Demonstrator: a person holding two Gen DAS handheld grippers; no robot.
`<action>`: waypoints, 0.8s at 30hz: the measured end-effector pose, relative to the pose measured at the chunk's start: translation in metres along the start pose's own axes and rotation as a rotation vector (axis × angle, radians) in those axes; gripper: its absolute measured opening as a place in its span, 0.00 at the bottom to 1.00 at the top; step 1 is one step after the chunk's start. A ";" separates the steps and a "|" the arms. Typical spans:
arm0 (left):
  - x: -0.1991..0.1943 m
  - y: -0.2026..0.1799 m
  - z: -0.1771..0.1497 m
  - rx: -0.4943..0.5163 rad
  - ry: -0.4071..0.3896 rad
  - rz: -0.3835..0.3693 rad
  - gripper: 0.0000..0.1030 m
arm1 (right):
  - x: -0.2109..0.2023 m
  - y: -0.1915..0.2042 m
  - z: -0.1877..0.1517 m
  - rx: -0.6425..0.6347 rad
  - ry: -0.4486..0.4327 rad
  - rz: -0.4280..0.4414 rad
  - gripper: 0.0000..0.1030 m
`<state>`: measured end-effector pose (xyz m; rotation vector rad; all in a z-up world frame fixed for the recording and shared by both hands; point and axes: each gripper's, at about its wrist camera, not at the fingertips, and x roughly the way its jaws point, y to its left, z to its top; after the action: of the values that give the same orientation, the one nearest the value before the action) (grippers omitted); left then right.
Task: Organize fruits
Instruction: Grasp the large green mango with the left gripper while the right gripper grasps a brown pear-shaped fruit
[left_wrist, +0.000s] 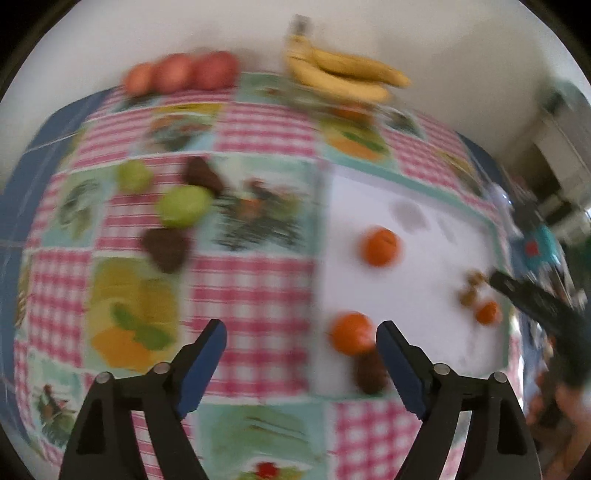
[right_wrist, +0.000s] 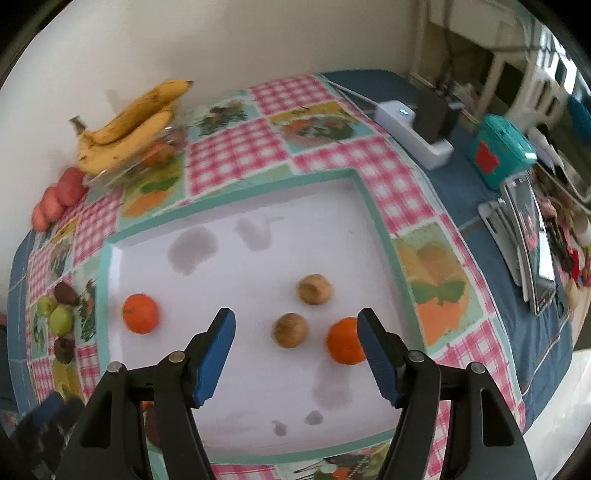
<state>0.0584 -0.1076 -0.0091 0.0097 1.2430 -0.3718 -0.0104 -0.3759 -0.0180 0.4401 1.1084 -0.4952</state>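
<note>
Two tools are in my hands, and both have their blue pads spread wide with nothing between them. My right tool (right_wrist: 295, 332) hangs over the white tray (right_wrist: 258, 424), and this is the one that matters for the next move, I think.

On the tray, in the right wrist view, a brown kiwi (right_wrist: 290, 329) lies almost exactly in front of the gap of the right tool, a little ahead of the pads. Beyond this kiwi and slightly to the right is a second kiwi (right_wrist: 314, 289). A mandarin (right_wrist: 345, 341) sits just right of the first kiwi, partly hidden behind the right pad. Another mandarin (right_wrist: 140, 313) is far to the left of the kiwi, near the left rim of the tray.

My left tool (left_wrist: 301, 345) is above the left rim of the tray, over the checked tablecloth (left_wrist: 258, 284). The left view is blurred. A mandarin (left_wrist: 351, 332) and a dark brown fruit (left_wrist: 369, 373) lie just inside its right pad.

Sorted fruits are outside the tray: bananas (right_wrist: 129, 122) on a clear dish, reddish apples (right_wrist: 59, 195) left of the bananas, and green and dark fruits (right_wrist: 61, 317) left of the tray.

The first kiwi is round, so no axis matters; I judge the right tool only needs to go straight forward and down to it.
</note>
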 end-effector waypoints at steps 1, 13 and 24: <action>-0.002 0.014 0.004 -0.040 -0.016 0.035 0.84 | -0.001 0.007 0.000 -0.017 -0.001 0.006 0.68; -0.003 0.123 0.007 -0.374 -0.076 0.242 0.96 | -0.007 0.086 -0.021 -0.226 0.004 0.105 0.68; -0.001 0.161 0.003 -0.483 -0.085 0.355 1.00 | -0.003 0.137 -0.034 -0.351 0.015 0.172 0.86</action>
<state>0.1059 0.0437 -0.0382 -0.1948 1.1927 0.2376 0.0431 -0.2457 -0.0161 0.2279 1.1339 -0.1408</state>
